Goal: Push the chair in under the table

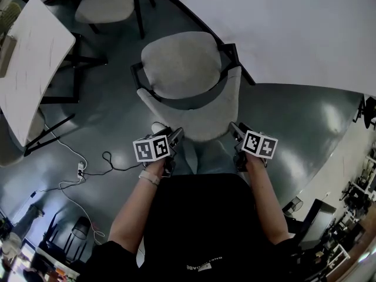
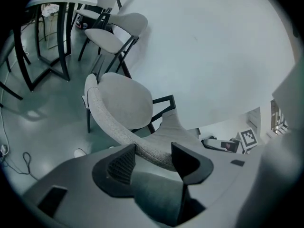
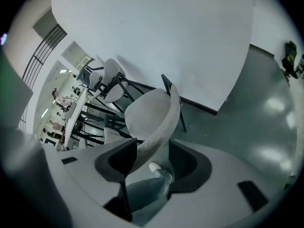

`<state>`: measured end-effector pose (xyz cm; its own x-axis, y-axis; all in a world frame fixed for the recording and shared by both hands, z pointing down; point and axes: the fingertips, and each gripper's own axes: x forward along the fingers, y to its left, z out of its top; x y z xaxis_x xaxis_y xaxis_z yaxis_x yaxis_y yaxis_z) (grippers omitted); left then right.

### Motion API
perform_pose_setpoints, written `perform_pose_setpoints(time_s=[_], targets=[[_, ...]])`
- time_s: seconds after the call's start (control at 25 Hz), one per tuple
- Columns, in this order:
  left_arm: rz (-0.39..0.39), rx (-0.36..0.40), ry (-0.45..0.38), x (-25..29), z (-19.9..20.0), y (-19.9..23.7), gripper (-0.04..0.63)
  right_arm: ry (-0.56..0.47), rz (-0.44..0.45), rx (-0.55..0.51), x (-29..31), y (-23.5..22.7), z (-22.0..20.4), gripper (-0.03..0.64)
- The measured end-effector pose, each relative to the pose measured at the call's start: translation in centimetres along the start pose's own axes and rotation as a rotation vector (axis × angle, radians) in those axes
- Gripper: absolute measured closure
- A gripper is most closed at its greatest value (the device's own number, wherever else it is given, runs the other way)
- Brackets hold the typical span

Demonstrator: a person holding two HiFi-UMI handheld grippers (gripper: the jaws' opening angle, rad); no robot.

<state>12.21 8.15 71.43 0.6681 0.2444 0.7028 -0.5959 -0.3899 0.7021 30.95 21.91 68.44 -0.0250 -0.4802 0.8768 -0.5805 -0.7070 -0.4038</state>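
Observation:
The chair, with a grey seat (image 1: 182,63) and a curved grey backrest (image 1: 200,119), stands facing the big white round table (image 1: 294,28), its seat partly under the edge. My left gripper (image 1: 173,137) is at the backrest's left end and my right gripper (image 1: 236,129) at its right end. In the left gripper view the backrest rim (image 2: 142,146) runs between the spread jaws of the left gripper (image 2: 154,151), brushing one pad. In the right gripper view the backrest (image 3: 159,132) stands between the jaws of the right gripper (image 3: 152,148), with a gap on one side.
A second chair (image 1: 106,2) stands at the table farther back. A white table on black legs (image 1: 29,57) is at the left. Cables and a power strip (image 1: 80,169) lie on the grey floor at the lower left. My shoe (image 1: 157,127) is just behind the chair.

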Motion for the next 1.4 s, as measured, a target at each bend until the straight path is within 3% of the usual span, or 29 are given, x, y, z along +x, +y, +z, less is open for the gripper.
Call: perform_pose_setpoints(time_s=[0.12, 0.28, 0.48, 0.88, 1.12, 1.4], targets=[[0.027, -0.072, 0.013, -0.2, -0.4, 0.4, 0.373, 0.02, 0.037, 0.04, 0.3, 0.9, -0.2, 0.42], [-0.018, -0.225, 0.004, 0.4, -0.8, 1.0, 0.362, 0.047, 0.008, 0.053, 1.7, 1.3, -1.0, 0.42], [-0.002, -0.206, 0.021, 1.5, -0.3, 0.8, 0.362, 0.041, -0.048, 0.021, 2.3, 1.0, -0.7, 0.42], [0.061, -0.244, 0.046, 2.9, -0.7, 2.1, 0.356, 0.072, -0.1, 0.062, 4.5, 0.3, -1.2, 0.42], [0.095, -0.278, 0.031, 3.7, -0.6, 2.9, 0.356, 0.073, -0.108, 0.083, 5.1, 0.0, -1.3, 0.42], [0.141, -0.302, -0.031, 3.9, -0.7, 3.6, 0.373, 0.087, -0.153, 0.018, 5.3, 0.0, -1.6, 0.42]])
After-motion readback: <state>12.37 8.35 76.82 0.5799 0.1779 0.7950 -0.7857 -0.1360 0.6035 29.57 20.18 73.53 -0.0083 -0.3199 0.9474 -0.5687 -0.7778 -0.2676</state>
